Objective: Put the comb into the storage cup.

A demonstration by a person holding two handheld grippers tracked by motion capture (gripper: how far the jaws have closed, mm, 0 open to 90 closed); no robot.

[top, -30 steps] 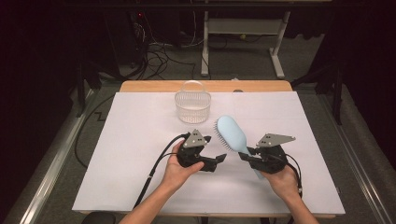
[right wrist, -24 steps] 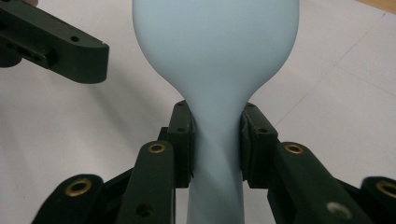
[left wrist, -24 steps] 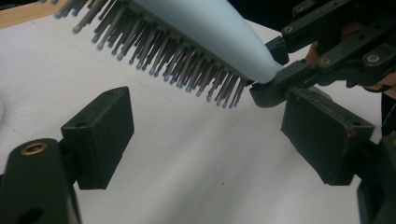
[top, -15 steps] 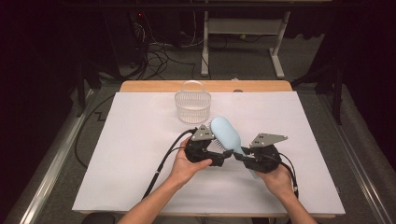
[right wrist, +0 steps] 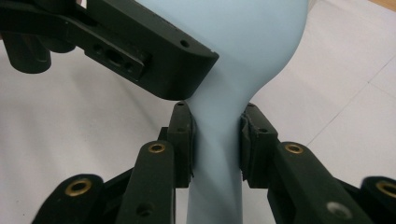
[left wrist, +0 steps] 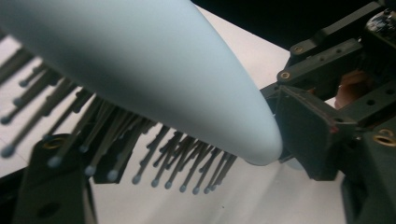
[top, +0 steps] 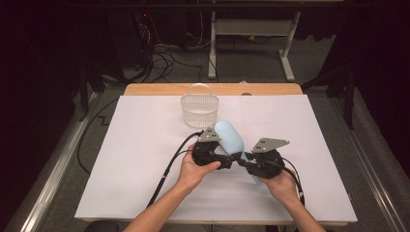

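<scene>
right gripper (right wrist: 215, 140): clamped on the neck of the pale blue hairbrush (top: 229, 137), pads pressing both sides, head lifted off the white sheet (top: 145, 145).
left gripper (top: 227, 163): jaws have just been closing around the brush head; one below the bristles (left wrist: 154, 154), whether they grip yet i cannot tell.
change: the left gripper has come in from beside the brush to its head, likely a handover.
beyond: clear basket (top: 199, 107) stands near, behind the brush.

Wooden table (top: 145, 89), light brown top, far edge strip bare. White sheet (top: 125, 159) covers nearly all of the top, reaching the near edge and both sides. Clear plastic basket (top: 199, 107) with a hoop handle stands upright on the sheet, near its far edge, about centre.
</scene>
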